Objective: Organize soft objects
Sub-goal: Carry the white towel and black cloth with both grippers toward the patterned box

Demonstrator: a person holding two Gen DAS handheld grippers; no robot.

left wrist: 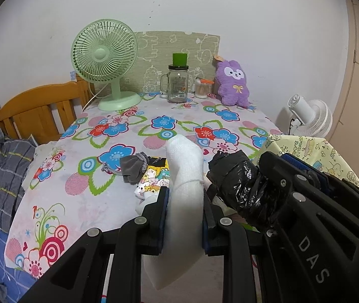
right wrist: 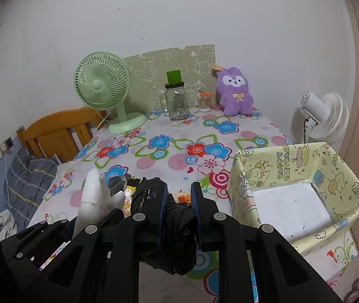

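Two grippers are loaded: the left gripper [left wrist: 184,202] pinches a white foam-sheet roll [left wrist: 184,166]; the right gripper [right wrist: 178,202] clamps a crumpled black plastic bag [right wrist: 169,237]; the yellow cartoon-print paper-lined box [right wrist: 354,189] sits at three o'clock; I'd swing the bag over its rim before releasing, keeping the foam clear.

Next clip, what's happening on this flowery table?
A person is tidying soft things with two handheld tongs. The left tongs are shut on a white foam sheet, held upright above the table. The right tongs grip a crumpled black plastic bag. A yellow cartoon-print box stands open at the right, with only a white panel visible inside. A grey cloth and a cartoon-print pouch lie on the floral tablecloth.
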